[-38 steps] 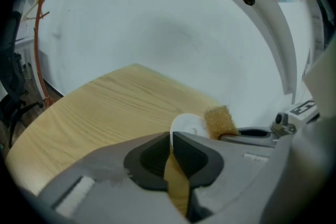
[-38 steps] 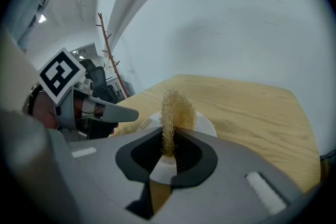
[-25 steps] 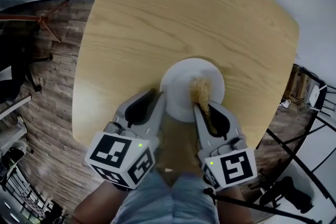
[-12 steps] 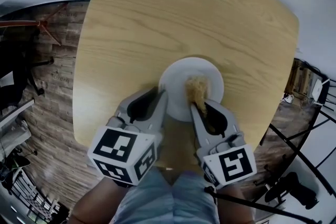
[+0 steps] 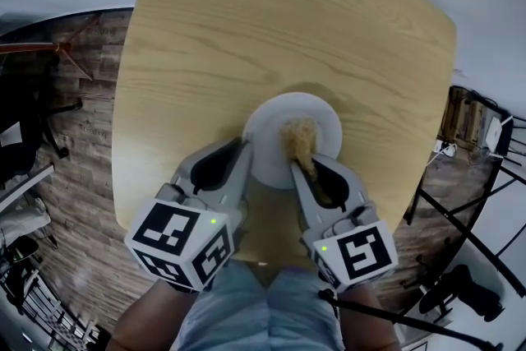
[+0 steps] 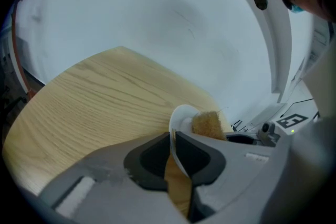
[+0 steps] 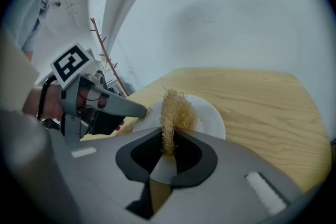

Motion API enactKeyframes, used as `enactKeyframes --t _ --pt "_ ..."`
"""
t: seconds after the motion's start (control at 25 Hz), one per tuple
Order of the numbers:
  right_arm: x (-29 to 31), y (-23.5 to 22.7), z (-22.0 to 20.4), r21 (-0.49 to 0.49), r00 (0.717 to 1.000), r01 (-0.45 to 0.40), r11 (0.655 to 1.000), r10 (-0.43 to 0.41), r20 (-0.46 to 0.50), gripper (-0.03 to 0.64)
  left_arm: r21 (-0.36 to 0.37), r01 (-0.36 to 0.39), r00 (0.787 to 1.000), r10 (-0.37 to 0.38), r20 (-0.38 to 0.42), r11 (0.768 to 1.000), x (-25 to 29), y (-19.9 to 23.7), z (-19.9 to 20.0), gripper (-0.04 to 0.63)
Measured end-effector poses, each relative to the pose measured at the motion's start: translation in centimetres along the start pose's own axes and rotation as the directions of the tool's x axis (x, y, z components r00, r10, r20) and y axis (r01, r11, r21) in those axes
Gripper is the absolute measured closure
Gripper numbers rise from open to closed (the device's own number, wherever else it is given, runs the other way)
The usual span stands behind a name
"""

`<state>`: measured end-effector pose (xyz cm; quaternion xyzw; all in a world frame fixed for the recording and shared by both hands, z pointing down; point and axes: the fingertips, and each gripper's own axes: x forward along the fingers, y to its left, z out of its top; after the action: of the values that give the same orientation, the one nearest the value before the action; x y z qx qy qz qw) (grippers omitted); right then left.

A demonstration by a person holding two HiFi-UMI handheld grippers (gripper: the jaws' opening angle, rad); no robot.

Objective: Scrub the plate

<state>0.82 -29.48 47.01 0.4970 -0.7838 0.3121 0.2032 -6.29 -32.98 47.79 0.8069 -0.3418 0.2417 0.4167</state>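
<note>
Plate point(image 5: 265, 136), white, sits on the wooden table point(image 5: 246, 29) close to its near edge. Its near-left rim is pinched between the closed jaws of the left gripper point(image 5: 245, 152), while the right gripper point(image 5: 302, 167) is clamped on a tan fibrous scrubber point(image 5: 299, 136) whose free end rests on the plate's middle. Risk: only a thin strip of rim is held, so a hard stroke could twist the plate out of the left jaws or push it toward the table's edge, and the loose scrubber, gripped by its tail, may slip from the right jaws under pressure.
</note>
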Motion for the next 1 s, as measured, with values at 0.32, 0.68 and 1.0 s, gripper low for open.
enactKeyframes --t 0.32,0.68,1.0 --pt "-0.7 -4.4 1.1 -0.054 0.982 0.153 0.987 -0.158 -0.102 0.575 0.056 0.005 1.0 -0.005 -0.001 0.998 0.3 -0.8 0.3 0.54" --pt "1.5 -3.0 2.9 -0.187 0.975 0.121 0.975 -0.152 -0.161 0.576 0.148 0.004 1.0 -0.006 0.009 0.989 -0.3 -1.9 1.1 0.537" --pt "1.9 0.3 3.4 -0.271 0.982 0.031 0.962 -0.08 -0.173 0.577 0.165 0.019 1.0 -0.023 0.021 0.986 -0.6 -2.7 1.4 0.537"
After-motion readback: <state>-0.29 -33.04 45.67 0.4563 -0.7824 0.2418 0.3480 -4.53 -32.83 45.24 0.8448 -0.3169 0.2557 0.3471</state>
